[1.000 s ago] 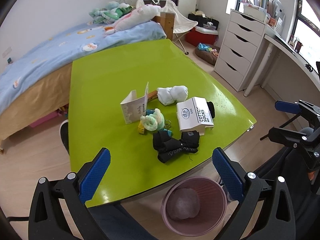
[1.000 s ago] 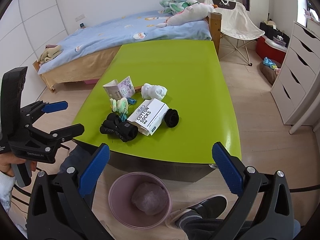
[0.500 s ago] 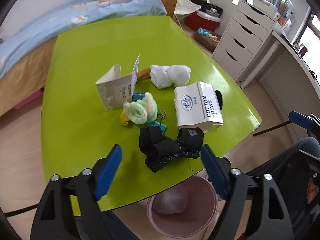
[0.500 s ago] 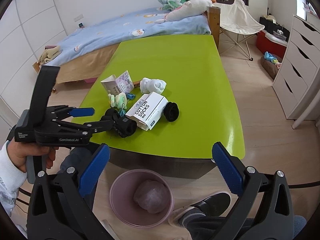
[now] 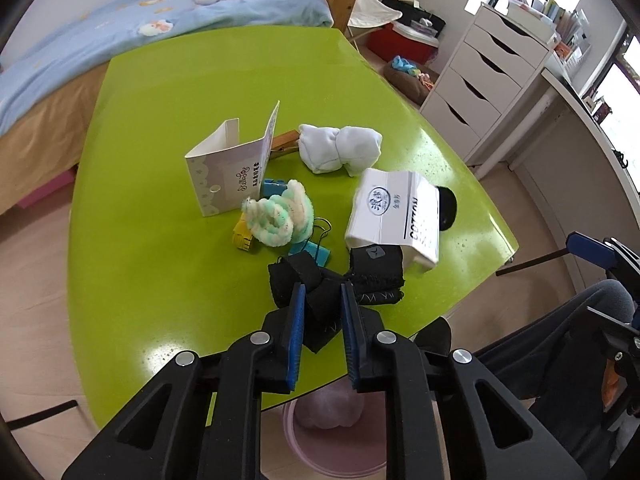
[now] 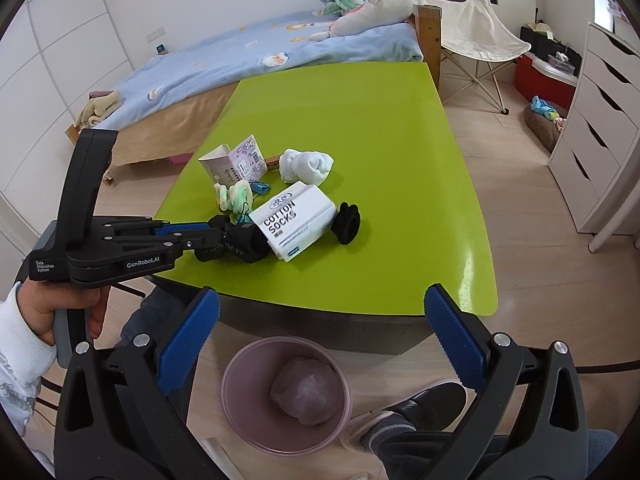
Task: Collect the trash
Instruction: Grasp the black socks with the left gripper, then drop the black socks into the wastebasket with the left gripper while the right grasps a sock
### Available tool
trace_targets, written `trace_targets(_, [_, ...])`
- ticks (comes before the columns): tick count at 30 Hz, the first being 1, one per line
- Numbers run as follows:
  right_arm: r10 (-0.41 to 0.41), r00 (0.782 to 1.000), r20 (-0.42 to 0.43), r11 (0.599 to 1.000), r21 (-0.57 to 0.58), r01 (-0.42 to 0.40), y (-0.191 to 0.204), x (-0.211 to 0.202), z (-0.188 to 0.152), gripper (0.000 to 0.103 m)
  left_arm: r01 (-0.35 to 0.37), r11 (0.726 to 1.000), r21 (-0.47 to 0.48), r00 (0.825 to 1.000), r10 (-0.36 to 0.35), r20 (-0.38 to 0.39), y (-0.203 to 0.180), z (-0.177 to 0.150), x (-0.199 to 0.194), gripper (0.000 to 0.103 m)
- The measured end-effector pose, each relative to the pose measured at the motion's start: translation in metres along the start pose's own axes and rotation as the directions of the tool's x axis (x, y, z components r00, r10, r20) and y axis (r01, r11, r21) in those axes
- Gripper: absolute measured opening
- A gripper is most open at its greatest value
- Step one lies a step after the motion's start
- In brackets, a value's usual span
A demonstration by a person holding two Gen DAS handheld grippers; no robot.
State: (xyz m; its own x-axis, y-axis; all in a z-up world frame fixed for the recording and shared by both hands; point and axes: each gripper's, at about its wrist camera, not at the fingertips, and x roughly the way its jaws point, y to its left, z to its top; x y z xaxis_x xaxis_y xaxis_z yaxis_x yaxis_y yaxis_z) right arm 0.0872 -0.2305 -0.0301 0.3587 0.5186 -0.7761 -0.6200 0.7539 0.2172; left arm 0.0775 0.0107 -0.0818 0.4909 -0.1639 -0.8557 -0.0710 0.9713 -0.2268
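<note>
Black sock bundle (image 5: 340, 284): lies near the front edge of the green table (image 5: 168, 92), its near fold between the blue pads of the left gripper (image 5: 322, 296), whose jaws are closing and stand narrow, the pads pressing on the fabric. The gripper is held from the left side by a hand (image 6: 60, 312) in a white sleeve (image 6: 16, 364). White box (image 5: 394, 216) printed "COTTON SOCKS": touching the far right end of the bundle, tilted up on one edge. Black rolled sock (image 6: 346, 222): just beside the box on its far right. White rolled socks (image 5: 340, 150): farther back, beyond the box. Folded card packet (image 5: 232, 172): upright, left of the white socks, a wooden clothespin (image 5: 286, 144) behind it. Fluffy green-and-white roll (image 5: 278, 216): in front of the packet, resting among a yellow clip (image 5: 242, 238), a blue clip (image 5: 274, 186) and a teal binder clip (image 5: 316, 250). Pink bin (image 6: 286, 394): on the floor below the table's front edge, a pale crumpled wad (image 6: 306, 396) inside. Right gripper (image 6: 320, 340): above the bin, jaws wide apart, nothing between them. Shoe (image 6: 412, 408): on the floor right of the bin. Bed with blue cover (image 6: 256, 56): behind the table.
</note>
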Motion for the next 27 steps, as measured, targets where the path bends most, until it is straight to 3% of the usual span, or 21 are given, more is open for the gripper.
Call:
trace_targets(13, [-0.030, 0.999, -0.042, 0.999, -0.021, 0.030, -0.012, 0.023, 0.013, 0.100, -0.006, 1.000, 0.007, 0.997, 0.006, 0.076, 0.000, -0.002, -0.037, 0.014])
trace_targets(24, [-0.067, 0.993, -0.097, 0.982, -0.182, 0.049, -0.011, 0.074, 0.033, 0.100, -0.016, 1.000, 0.013, 0.995, 0.014, 0.101, -0.002, -0.007, -0.053, 0.014])
trace_targets(25, [-0.060, 0.993, -0.099, 0.980, -0.193, 0.040, -0.012, 0.077, 0.035, 0.099, -0.018, 1.000, 0.015, 0.995, 0.017, 0.101, -0.002, -0.008, -0.053, 0.014])
trace_targets(27, [-0.046, 0.993, -0.106, 0.978, -0.208, 0.023, -0.012, 0.083, 0.036, 0.087, -0.022, 1.000, 0.015, 0.995, 0.021, 0.099, -0.001, -0.010, -0.053, 0.014])
